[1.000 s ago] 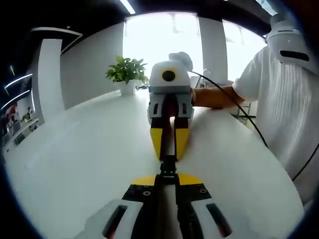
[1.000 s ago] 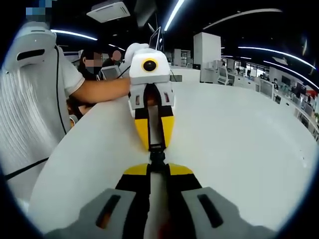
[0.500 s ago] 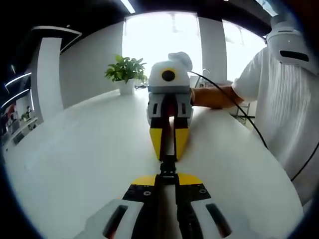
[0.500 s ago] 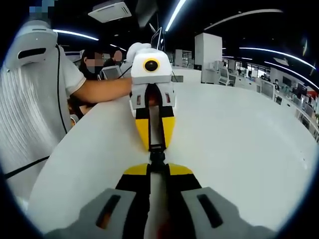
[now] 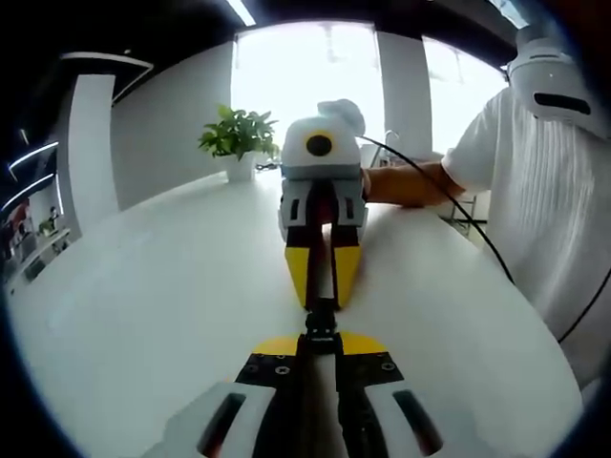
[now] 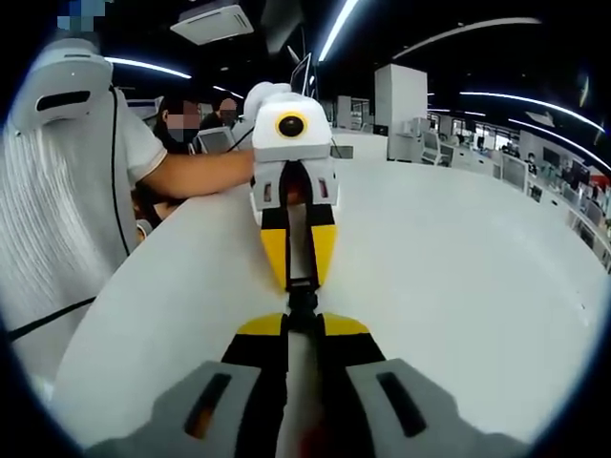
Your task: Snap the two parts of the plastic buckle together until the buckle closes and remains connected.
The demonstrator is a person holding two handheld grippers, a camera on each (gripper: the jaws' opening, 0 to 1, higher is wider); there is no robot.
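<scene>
Tip to tip above the white table (image 5: 143, 305), the left hand-held gripper (image 5: 321, 336) and right hand-held gripper (image 6: 301, 318) each clench one end of the black buckle (image 5: 321, 322) between them.

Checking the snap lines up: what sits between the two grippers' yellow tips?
In the left gripper view, the black plastic buckle bridges the left gripper and the right gripper, with nothing else between them; the right gripper view agrees.

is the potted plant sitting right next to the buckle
No, in the left gripper view the potted plant stands at the far edge of the white table, well away from the buckle held between the two grippers.
</scene>
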